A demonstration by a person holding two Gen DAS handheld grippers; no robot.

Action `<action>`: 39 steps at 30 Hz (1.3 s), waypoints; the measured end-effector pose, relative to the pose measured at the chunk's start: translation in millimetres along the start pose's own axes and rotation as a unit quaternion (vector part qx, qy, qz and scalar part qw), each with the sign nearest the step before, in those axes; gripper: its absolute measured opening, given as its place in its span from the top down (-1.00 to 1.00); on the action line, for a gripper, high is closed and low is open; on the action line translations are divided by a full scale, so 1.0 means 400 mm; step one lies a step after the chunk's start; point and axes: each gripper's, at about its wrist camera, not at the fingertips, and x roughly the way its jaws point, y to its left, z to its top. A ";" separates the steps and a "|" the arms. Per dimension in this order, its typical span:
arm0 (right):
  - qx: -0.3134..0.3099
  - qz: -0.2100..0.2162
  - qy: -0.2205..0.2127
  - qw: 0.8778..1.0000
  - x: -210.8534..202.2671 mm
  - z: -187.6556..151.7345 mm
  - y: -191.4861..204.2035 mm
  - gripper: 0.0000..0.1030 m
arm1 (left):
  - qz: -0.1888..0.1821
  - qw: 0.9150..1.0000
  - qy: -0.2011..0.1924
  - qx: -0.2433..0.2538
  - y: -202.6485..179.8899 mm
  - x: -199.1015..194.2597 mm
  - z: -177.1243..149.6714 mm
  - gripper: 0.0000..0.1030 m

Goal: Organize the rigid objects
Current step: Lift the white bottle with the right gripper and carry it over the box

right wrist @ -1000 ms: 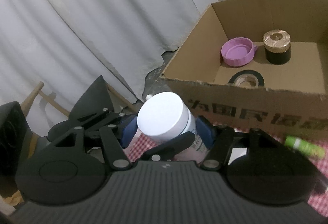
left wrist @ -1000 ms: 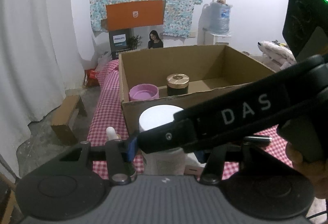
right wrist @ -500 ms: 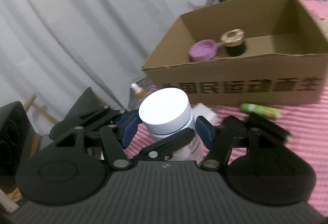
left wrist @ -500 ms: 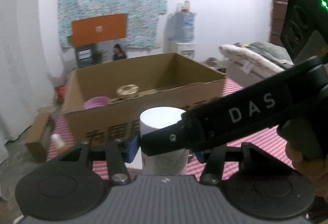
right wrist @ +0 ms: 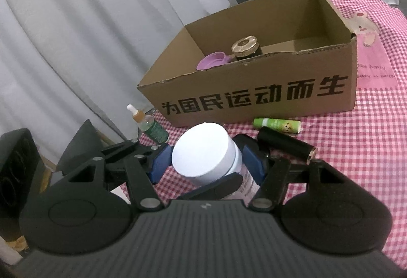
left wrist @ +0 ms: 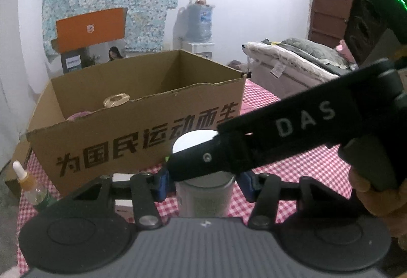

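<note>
A jar with a white lid (right wrist: 203, 158) and a labelled body (left wrist: 203, 199) is held by both grippers just above the pink checked cloth (right wrist: 356, 151). My left gripper (left wrist: 203, 182) is shut on the jar's body. My right gripper (right wrist: 206, 166) is shut on the lid, blue pads on either side. Its black finger (left wrist: 279, 130) crosses the left wrist view over the lid. The cardboard box (right wrist: 254, 97) stands just beyond the jar, printed side towards me. Inside it are a gold-lidded dark jar (right wrist: 245, 48) and a purple lid (right wrist: 213, 62).
A dropper bottle (right wrist: 150, 125) stands left of the jar near the cloth's edge. A green tube (right wrist: 277, 124) and a black cylinder (right wrist: 285, 145) lie in front of the box. White curtains hang at the left, and a bed (left wrist: 292, 62) sits far right.
Both grippers, still on the jar, have drawn back from the box's left corner to its printed front and sunk a little. The dropper bottle, green tube and black cylinder have come into view.
</note>
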 end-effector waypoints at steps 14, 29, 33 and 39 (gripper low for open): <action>-0.002 0.004 -0.003 1.000 0.002 0.002 -0.010 -0.22 | -0.011 1.000 0.021 0.015 -0.001 0.049 -0.020 -0.05; -0.010 -0.005 -0.001 1.000 0.019 0.001 -0.005 -0.21 | -0.013 1.000 0.010 0.023 -0.011 0.048 -0.031 -0.05; -0.015 -0.008 -0.003 1.000 0.010 0.002 0.000 -0.19 | -0.014 1.000 0.008 0.025 -0.012 0.038 -0.028 -0.05; -0.024 -0.009 -0.009 1.000 -0.008 0.006 0.015 -0.19 | -0.011 1.000 -0.002 0.028 -0.009 0.013 -0.023 -0.05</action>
